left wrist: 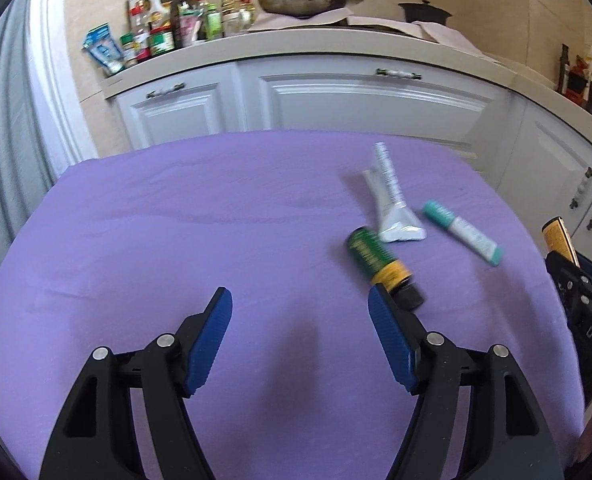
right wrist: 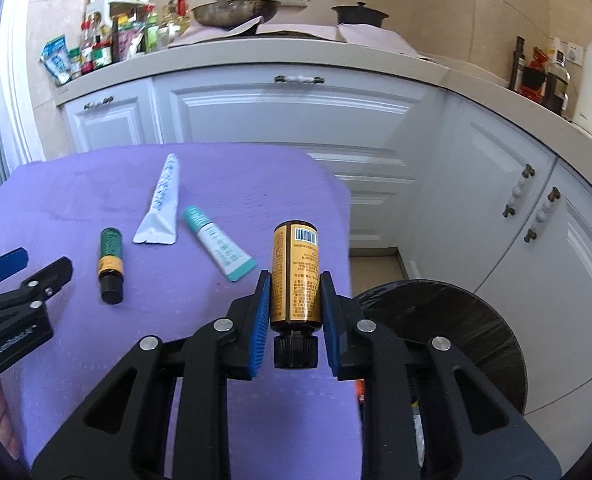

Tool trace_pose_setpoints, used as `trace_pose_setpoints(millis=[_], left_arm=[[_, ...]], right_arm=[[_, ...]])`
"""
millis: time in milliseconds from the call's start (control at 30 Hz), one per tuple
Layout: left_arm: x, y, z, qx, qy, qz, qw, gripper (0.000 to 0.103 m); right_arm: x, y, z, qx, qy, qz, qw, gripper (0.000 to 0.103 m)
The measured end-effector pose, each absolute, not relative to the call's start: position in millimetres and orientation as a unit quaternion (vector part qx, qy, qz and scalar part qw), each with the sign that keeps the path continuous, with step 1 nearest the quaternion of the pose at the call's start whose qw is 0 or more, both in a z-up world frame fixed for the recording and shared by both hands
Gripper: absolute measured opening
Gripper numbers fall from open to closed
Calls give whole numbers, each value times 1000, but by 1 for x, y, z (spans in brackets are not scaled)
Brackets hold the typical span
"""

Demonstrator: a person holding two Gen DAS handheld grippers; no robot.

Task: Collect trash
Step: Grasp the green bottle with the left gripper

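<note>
On the purple table [left wrist: 176, 220] lie a small green bottle with a yellow band and black cap [left wrist: 380, 264], a white squeezed tube [left wrist: 392, 200] and a teal-and-white tube [left wrist: 462, 232]. My left gripper [left wrist: 300, 300] is open and empty just above the cloth, its right finger beside the green bottle's cap. My right gripper [right wrist: 294, 284] is shut on an amber bottle with a yellow label [right wrist: 296, 272], cap toward me, over the table's right edge. The same green bottle [right wrist: 110, 264], white tube [right wrist: 162, 204] and teal tube [right wrist: 220, 244] show in the right wrist view.
A bin lined with a black bag [right wrist: 456, 320] stands on the floor right of the table, below my right gripper. White kitchen cabinets [left wrist: 336, 104] and a worktop crowded with bottles [left wrist: 156, 28] and a pan [left wrist: 300, 0] lie behind the table.
</note>
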State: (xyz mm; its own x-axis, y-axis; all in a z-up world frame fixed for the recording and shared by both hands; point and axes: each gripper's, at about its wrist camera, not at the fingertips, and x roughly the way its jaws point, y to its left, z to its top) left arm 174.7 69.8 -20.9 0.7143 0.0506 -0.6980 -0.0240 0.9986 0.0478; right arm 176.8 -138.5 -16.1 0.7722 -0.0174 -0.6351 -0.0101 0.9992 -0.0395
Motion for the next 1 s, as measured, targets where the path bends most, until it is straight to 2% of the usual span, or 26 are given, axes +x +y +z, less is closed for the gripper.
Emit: trace_pose_setpoints(millis=[400, 533, 567, 600, 733, 1000], left_arm=[[211, 32, -37, 36, 407, 12, 913, 71], [215, 39, -46, 24, 430, 2, 902, 58], [215, 40, -47, 20, 435, -1, 900, 51], [214, 42, -49, 17, 437, -3, 899, 49], [209, 47, -48, 20, 429, -9, 903, 26], [201, 52, -47, 22, 423, -22, 906, 25]], right_arm=[[176, -156, -14, -4, 332, 1, 943, 23], [175, -156, -15, -2, 335, 2, 942, 23], [175, -156, -15, -1, 336, 3, 942, 23], [175, -156, -15, -1, 337, 3, 942, 23], [173, -153, -15, -2, 337, 5, 941, 23], [163, -145, -16, -6, 340, 4, 940, 23]])
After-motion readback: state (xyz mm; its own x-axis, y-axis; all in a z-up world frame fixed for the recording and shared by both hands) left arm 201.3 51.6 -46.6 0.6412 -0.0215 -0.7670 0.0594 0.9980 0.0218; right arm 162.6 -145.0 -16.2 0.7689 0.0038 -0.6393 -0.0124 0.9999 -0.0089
